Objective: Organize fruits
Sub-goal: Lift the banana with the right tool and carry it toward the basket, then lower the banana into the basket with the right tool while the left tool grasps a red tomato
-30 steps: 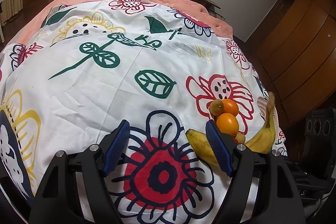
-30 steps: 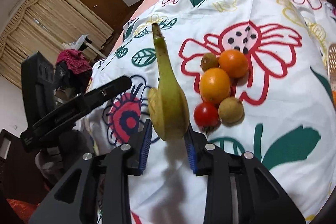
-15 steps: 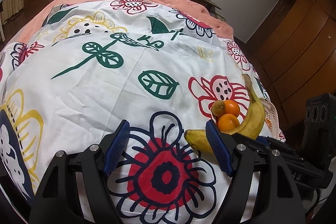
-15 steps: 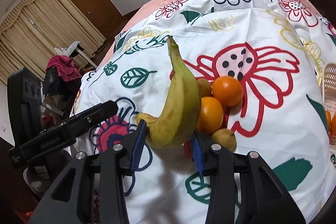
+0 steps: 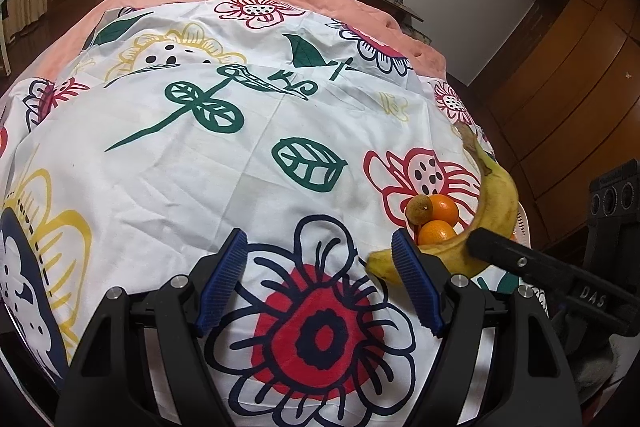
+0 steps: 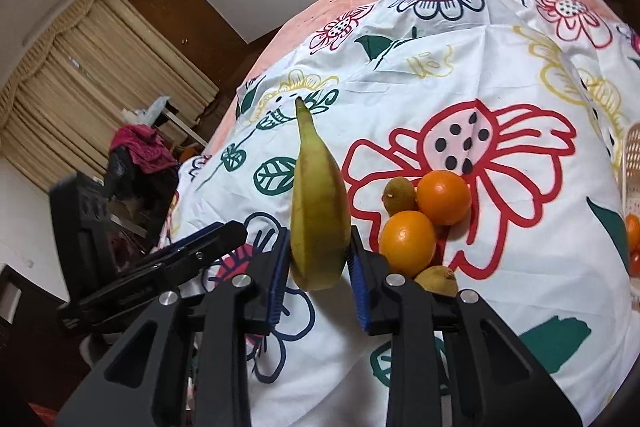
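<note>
Banana point(image 6: 318, 223) is up off the bed, clamped by its lower end in the right tool point(image 6: 316, 267), whose pads have just been closing on it, stem pointing away. So the carrying step looks to be on. The left tool point(image 5: 320, 279) hovers wide open over the floral sheet point(image 5: 240, 187), holding nothing. Next, probably, a swing toward the pale basket point(image 6: 632, 163) at the bed's right edge. Two oranges point(image 6: 442, 197), small brown fruits point(image 6: 400, 193) and a barely visible red one cluster just right of the banana, so the path should pass above them.
</note>
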